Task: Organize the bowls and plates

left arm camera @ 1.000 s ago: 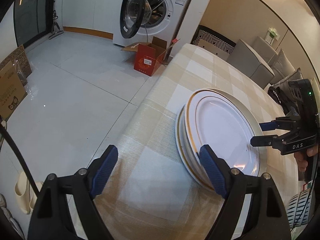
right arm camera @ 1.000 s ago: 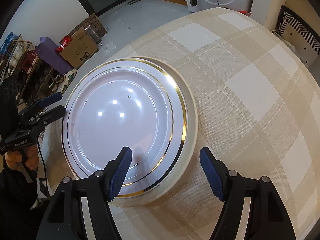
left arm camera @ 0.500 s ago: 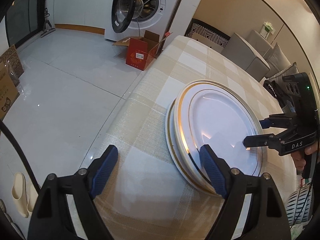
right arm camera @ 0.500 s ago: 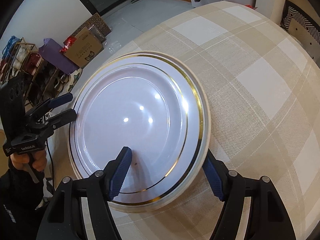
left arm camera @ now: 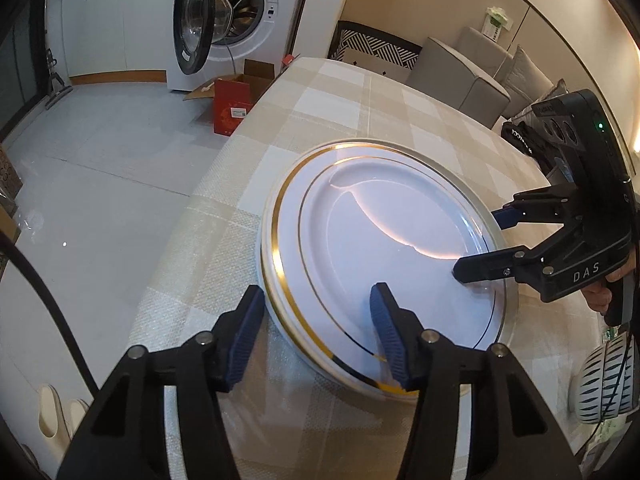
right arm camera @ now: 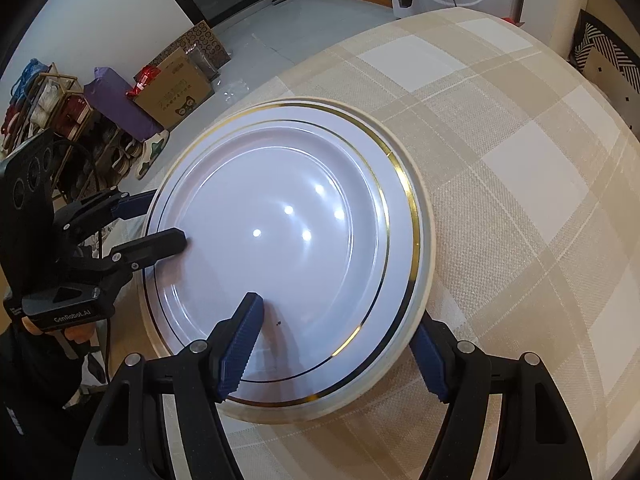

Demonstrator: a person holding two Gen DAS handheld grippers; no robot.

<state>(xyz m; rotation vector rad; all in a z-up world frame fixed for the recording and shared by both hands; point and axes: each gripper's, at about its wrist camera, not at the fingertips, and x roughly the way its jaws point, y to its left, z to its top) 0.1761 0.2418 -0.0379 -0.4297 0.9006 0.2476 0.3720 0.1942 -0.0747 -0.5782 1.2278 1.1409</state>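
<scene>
A stack of white plates with gold rims (left arm camera: 384, 240) (right arm camera: 288, 240) lies on the checked tablecloth (right arm camera: 500, 200). My left gripper (left arm camera: 318, 300) (right arm camera: 168, 220) straddles the stack's rim. One blue pad (left arm camera: 246, 332) is outside the edge and the other is over the top plate. Its jaws are closing with the rim between them, and I see no pad pressing. On the opposite side my right gripper (right arm camera: 336, 316) (left arm camera: 476, 242) stands open. One of its fingers hangs over the plate and the other sits beyond the rim.
A striped bowl (left arm camera: 604, 380) sits at the table's right edge in the left wrist view. Beyond the table edge are a washing machine (left arm camera: 224, 20) with its door open, a red box (left arm camera: 232, 106), a grey sofa (left arm camera: 460, 72), cardboard boxes (right arm camera: 176, 88) and a shoe rack (right arm camera: 44, 112).
My left gripper has slid in over the plates' rim and its jaws have narrowed. The right gripper has crept forward, so the rim now lies between its fingers.
</scene>
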